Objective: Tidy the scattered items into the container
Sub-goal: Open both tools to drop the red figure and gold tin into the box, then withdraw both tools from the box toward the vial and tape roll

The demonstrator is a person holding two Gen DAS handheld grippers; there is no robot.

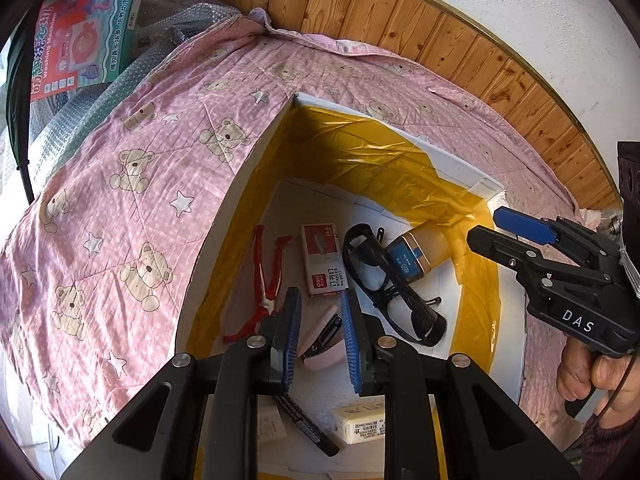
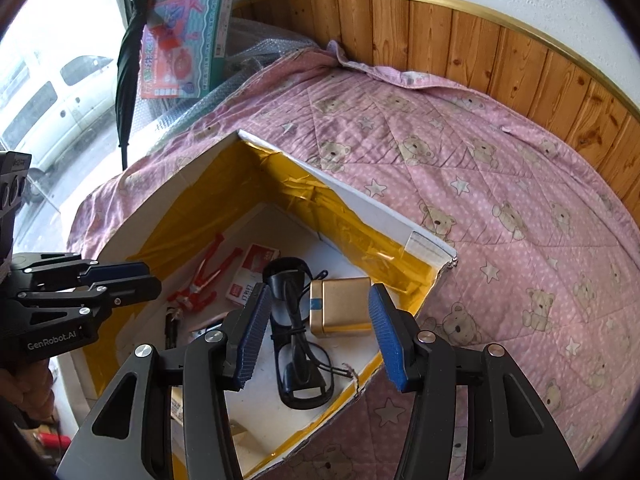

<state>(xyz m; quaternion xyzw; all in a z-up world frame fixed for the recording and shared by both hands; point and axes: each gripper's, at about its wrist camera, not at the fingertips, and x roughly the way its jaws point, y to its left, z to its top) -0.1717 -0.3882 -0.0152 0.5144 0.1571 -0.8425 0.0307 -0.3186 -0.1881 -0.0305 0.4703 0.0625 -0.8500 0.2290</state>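
Scattered items — black plastic glasses (image 2: 298,344), a boxy gold tin (image 2: 340,306) — lie in our gold-foil-lined white cardboard box (image 2: 376,204) on the quilted pink bear-print bedspread (image 2: 500,184), both grippers' ribbed blue jaws released, left gripper (image 1: 320,340), right gripper (image 2: 318,336).

The left gripper's fingers (image 1: 288,332) hide most of what may be a pink stapler (image 1: 320,344).

Both grippers — left gripper (image 1: 320,330), right gripper (image 2: 316,334) — are black, silver-bolted, with ribbed blue pads; "DAS" and "GenRobot.AI" lettering; a dark maroon sleeve (image 1: 612,444).
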